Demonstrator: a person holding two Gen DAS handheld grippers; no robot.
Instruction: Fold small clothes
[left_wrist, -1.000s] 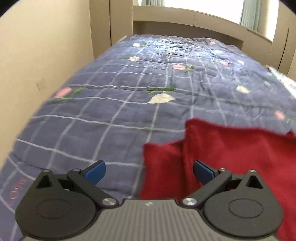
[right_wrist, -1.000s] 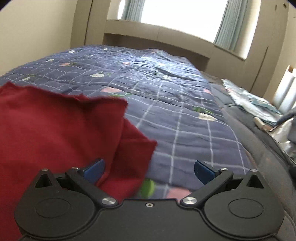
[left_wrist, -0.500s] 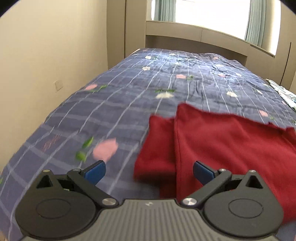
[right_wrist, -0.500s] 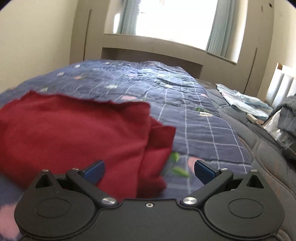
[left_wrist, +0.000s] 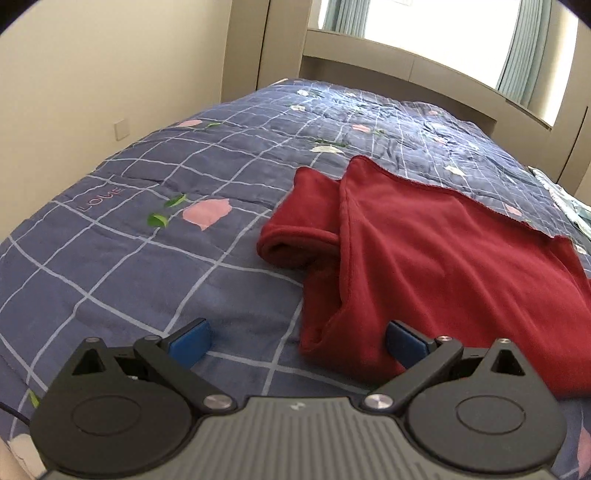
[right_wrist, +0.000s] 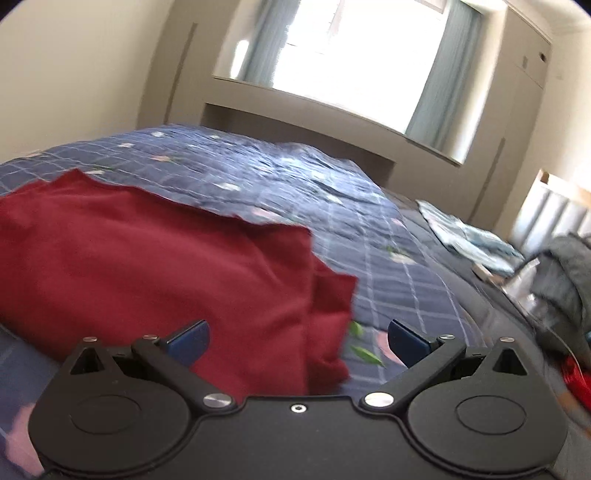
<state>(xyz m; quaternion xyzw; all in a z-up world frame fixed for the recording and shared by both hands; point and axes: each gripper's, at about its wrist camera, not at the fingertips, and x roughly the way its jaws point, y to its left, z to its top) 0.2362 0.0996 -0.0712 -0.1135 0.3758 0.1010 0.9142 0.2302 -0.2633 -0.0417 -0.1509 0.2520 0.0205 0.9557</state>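
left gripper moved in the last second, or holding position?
Yes. The left gripper has pulled back and up: the red garment and the quilt now show far more near edge, and the window sits higher in view.

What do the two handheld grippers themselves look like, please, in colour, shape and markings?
The left gripper and the right gripper share one build: matte black linkage arms with silver pivot screws, round black discs at each side, and blue finger pads. The left body is ribbed grey, the right body smooth black with a small centre screw. No hands or sleeves show.
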